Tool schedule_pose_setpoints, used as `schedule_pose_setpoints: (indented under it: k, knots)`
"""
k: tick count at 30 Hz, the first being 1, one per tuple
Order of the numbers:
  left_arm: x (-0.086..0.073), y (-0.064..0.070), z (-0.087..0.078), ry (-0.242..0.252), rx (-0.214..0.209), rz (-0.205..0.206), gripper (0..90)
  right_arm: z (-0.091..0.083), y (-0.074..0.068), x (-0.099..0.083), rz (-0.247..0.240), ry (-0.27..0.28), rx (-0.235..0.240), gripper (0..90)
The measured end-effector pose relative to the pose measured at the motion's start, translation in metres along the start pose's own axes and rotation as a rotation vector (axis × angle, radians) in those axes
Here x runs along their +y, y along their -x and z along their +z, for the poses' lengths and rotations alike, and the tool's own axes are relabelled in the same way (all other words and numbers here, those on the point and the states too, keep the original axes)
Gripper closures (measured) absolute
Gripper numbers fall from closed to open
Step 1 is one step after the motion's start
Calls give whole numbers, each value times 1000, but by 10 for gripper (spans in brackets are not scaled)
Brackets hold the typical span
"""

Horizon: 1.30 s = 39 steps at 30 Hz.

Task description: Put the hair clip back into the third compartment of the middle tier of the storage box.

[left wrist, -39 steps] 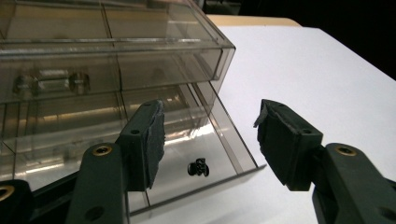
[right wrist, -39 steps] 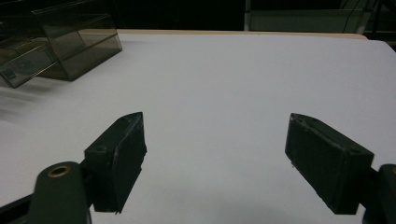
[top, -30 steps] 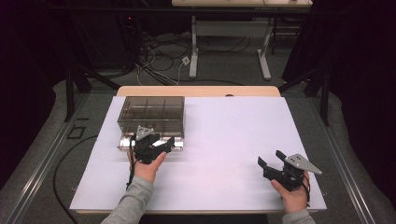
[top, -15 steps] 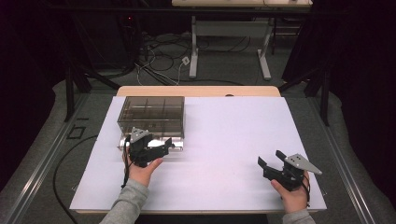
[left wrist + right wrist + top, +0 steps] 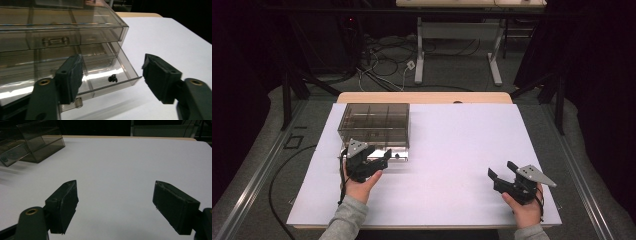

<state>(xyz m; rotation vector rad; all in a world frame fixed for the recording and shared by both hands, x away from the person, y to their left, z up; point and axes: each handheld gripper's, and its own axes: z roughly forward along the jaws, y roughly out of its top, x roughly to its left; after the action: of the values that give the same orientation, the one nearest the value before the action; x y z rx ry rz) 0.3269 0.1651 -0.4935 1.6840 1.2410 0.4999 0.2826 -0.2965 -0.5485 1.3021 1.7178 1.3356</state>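
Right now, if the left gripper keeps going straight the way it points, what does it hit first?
Likely the pulled-out bottom drawer of the smoky clear drawer box. The left gripper, jaws open, points at the drawer's front corner, where a small black part lies. Depth is hard to judge.

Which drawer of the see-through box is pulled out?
The bottom drawer, the one right in front of the left gripper, sticks out, with a small black part lying in it. The drawer above, with the handle, is pushed in.
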Motion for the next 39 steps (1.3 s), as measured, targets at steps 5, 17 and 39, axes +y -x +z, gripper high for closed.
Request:
schedule_pose_setpoints:
  k: [5,17,39]
  knots:
    - [-4,-3,1,-21,13,-12,425,0,0,0,2,9,-3,199]
    - [-12,-11,1,-19,36,-30,478,-1,-1,0,4,-13,2,199]
    - [-24,-23,-1,-61,52,-96,736,-1,-1,0,6,-15,8,199]
